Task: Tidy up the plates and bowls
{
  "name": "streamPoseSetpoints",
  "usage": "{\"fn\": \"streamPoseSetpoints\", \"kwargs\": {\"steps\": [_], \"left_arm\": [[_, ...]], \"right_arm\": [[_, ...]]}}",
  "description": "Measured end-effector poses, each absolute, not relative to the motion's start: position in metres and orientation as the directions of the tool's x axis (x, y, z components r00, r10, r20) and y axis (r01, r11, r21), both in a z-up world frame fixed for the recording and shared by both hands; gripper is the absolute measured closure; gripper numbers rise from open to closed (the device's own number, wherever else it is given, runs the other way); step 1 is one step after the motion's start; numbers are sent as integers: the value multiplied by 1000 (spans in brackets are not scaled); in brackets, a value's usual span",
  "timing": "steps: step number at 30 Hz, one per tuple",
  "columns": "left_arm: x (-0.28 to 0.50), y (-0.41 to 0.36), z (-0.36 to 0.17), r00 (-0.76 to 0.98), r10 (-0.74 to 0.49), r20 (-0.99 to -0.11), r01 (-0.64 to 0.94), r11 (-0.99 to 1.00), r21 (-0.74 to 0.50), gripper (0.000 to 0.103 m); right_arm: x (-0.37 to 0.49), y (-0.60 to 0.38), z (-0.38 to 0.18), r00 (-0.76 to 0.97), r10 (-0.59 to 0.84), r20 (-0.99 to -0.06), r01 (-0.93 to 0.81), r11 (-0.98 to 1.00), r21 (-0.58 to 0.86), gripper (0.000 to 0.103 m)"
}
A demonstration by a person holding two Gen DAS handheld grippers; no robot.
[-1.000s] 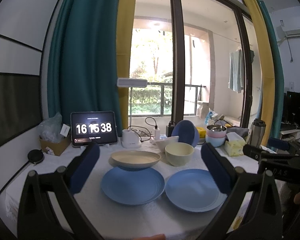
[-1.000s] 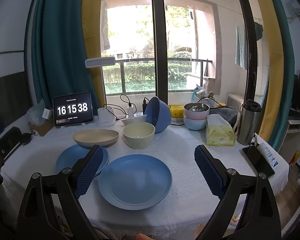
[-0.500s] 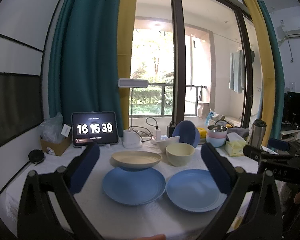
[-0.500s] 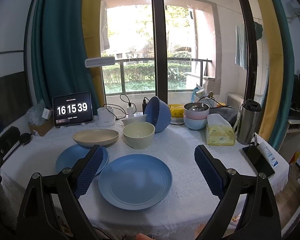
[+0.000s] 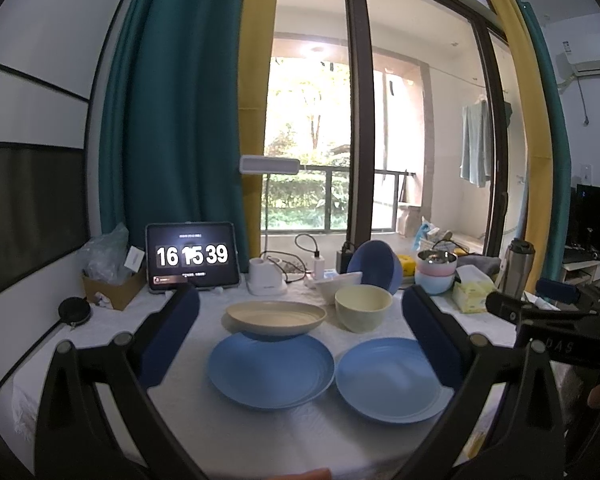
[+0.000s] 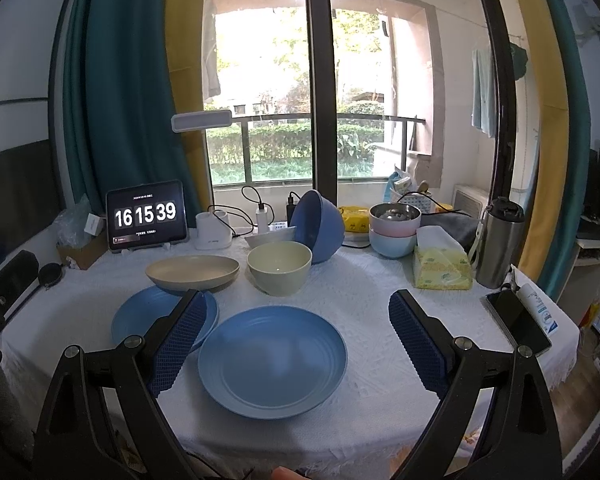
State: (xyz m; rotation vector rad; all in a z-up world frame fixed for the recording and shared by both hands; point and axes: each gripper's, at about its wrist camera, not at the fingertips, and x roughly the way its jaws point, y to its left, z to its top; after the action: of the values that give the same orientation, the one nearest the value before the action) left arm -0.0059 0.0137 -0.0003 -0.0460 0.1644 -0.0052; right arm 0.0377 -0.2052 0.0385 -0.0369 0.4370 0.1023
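Two blue plates lie side by side on the white tablecloth: the left plate and the right plate. Behind them sit a beige shallow dish and a pale green bowl. A blue bowl leans on its side behind the green one. My left gripper is open and empty, above the near table edge facing the left plate. My right gripper is open and empty, over the right plate.
At the back stand a tablet clock, a white lamp base, a white dish, stacked pink and light-blue bowls, a tissue pack and a steel flask. A phone lies at the right edge.
The clock advanced from 16:15:38 to 16:15:39. Both grippers stay open and nearly still; the left view shifted very slightly.
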Motion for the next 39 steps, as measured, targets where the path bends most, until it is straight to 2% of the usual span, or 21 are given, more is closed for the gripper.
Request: {"fn": "streamPoseSetpoints", "kwargs": {"steps": [16, 39], "left_arm": [[-2, 13, -7, 983, -3, -182, -6, 999, -48, 1], [59, 31, -50, 945, 49, -324, -69, 996, -51, 2]], "right_arm": [[42, -202, 36, 892, 89, -443, -106, 994, -13, 8], [106, -175, 10, 834, 99, -543, -155, 986, -59, 8]]}}
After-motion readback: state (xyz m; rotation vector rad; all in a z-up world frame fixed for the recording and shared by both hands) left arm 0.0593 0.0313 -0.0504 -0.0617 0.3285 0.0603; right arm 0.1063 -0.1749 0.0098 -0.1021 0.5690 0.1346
